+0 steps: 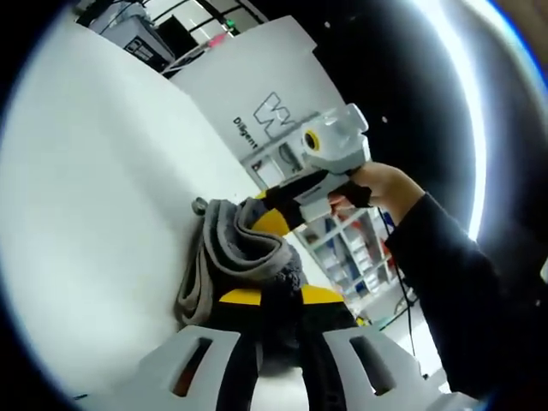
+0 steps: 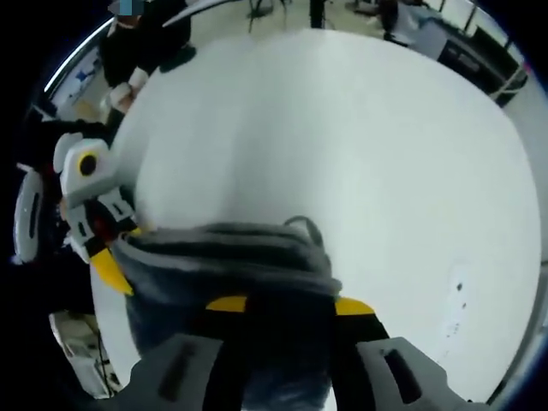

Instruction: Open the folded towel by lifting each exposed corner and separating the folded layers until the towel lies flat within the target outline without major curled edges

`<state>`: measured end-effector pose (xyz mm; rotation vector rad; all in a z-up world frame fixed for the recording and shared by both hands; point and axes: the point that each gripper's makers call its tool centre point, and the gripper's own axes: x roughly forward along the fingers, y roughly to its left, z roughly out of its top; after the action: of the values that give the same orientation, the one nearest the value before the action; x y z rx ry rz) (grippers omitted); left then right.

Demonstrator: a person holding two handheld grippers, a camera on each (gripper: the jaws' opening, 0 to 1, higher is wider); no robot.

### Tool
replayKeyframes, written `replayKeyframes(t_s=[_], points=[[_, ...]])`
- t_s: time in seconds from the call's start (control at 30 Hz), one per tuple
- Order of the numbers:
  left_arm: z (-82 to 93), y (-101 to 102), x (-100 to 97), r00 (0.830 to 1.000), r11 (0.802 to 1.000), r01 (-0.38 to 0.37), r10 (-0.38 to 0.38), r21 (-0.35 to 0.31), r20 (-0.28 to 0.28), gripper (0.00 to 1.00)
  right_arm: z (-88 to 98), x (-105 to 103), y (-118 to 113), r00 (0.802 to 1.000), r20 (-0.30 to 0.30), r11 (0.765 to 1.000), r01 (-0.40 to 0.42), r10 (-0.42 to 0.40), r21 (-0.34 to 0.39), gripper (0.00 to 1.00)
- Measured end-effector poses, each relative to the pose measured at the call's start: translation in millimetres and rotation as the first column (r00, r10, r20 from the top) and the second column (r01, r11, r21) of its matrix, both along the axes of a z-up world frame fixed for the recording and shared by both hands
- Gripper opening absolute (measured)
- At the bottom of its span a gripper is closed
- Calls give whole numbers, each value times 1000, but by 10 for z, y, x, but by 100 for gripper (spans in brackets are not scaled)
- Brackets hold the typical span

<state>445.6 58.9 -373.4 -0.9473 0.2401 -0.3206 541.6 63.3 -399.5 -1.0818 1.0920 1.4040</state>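
— Where's the left gripper view looking from?
— Very close over its own jaws, rolled, with the white table (image 1: 94, 214) toward nine o'clock.
— The right one?
— Equally close, facing the table (image 2: 360, 145) at twelve. Both share the grey towel (image 1: 231, 257) (image 2: 223, 257).

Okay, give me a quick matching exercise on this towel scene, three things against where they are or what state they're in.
Things:
1. Grey folded fabric towel
2. Left tongs
3. White flat table top

States:
A. Bare and spread out beyond the cloth
B. Bunched in layers, gripped at both ends
C. Yellow-tipped, closed on cloth

Pairs: 1-B, 2-C, 3-A. The right tongs grip the towel as well.
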Motion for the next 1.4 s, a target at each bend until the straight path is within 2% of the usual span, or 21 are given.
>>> replayKeyframes(t_s=[0.17,0.2,0.5,0.9,1.07,1.4], points=[[0,-2,6,1000,1000,-1,1,-3,5,10,7,-79,-23,1000,-23,1000,12,-12,-15,16],[3,-3,6,1000,1000,-1,1,-4,7,9,11,-13,-12,1000,-28,1000,9,-10,-16,14],[14,-9,6,1000,1000,2,-2,-9,16,7,10,-9,-8,1000,-28,1000,-9,9,-15,9],[75,-47,2,999,1000,4,-4,-8,44,6,94,-17,-17,1000,-11,1000,-20,20,-6,8],[146,-60,-18,997,1000,-3,1,19,72,6,190,84,-9,1000,3,1000,-17,17,-2,8],[277,-66,-30,993,999,-9,5,33,114,6,354,102,13,999,35,999,-19,18,34,9]])
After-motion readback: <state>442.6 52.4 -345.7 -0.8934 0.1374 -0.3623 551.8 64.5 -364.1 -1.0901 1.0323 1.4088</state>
